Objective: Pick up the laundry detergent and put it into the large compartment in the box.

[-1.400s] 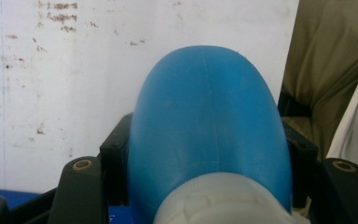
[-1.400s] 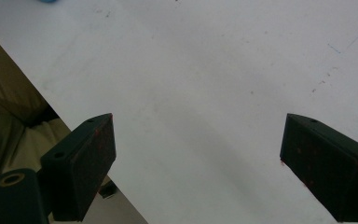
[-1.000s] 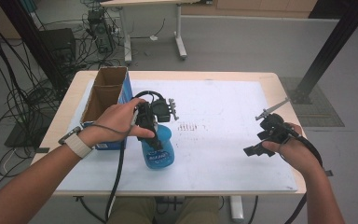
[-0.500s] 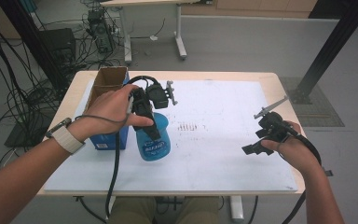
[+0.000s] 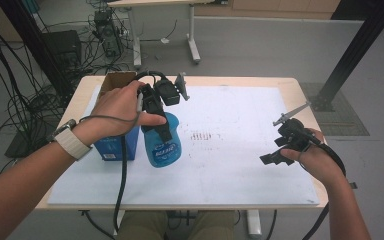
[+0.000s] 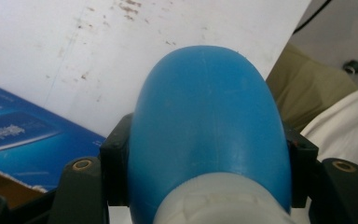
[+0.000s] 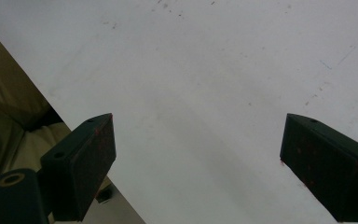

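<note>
A blue translucent bottle (image 5: 163, 146) with a printed label and a pale cap end hangs above the white mat, close to the blue box. My left gripper (image 5: 161, 129) is shut on its upper part. In the left gripper view the black pads (image 6: 115, 171) press both sides of the bottle (image 6: 205, 116), which points away over the mat. My right gripper (image 5: 276, 150) hovers low over the mat's right side. In the right gripper view its jaws stand wide apart, and my right gripper (image 7: 198, 156) has only bare mat between its pads.
A blue box (image 5: 114, 146) with an open cardboard top stands at the table's left, also the blue box (image 6: 23, 140) in the left gripper view. A white mat (image 5: 240, 170) covers the wooden table (image 5: 290, 84). Cables and equipment lie on the floor behind.
My left hand has lifted the blue bottle off the mat and a little toward the box. The right hand has stayed where it was.
</note>
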A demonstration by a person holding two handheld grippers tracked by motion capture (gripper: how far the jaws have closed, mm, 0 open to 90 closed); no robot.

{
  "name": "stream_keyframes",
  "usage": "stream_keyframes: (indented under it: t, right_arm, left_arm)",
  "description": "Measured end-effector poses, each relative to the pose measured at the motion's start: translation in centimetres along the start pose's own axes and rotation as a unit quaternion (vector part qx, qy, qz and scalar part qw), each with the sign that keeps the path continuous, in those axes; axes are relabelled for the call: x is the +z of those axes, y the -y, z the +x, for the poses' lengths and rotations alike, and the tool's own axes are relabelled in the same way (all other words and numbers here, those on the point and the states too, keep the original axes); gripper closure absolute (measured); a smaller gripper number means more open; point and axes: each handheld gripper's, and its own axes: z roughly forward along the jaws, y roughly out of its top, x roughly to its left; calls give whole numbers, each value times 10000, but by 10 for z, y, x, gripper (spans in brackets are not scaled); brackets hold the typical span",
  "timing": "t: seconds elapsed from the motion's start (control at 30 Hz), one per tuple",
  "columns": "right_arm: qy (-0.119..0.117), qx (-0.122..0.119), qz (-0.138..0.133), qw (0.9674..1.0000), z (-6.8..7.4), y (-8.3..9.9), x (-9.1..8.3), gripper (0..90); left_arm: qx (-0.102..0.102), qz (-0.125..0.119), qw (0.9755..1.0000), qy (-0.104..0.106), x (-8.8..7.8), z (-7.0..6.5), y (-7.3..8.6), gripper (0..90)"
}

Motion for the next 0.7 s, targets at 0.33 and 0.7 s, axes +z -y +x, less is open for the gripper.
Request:
stream_keyframes:
  t: [0.33,0.7]
  right_arm:
    - [9,-57,-46,10000,0,-4,-4,103]
    - [1,-56,-113,9999,-3,-2,-5,103]
  left_arm:
    - [-476,21,9988,-86,-21,4,-2,376]
    - [-1095,3,9940,-80,-44,14,-3,376]
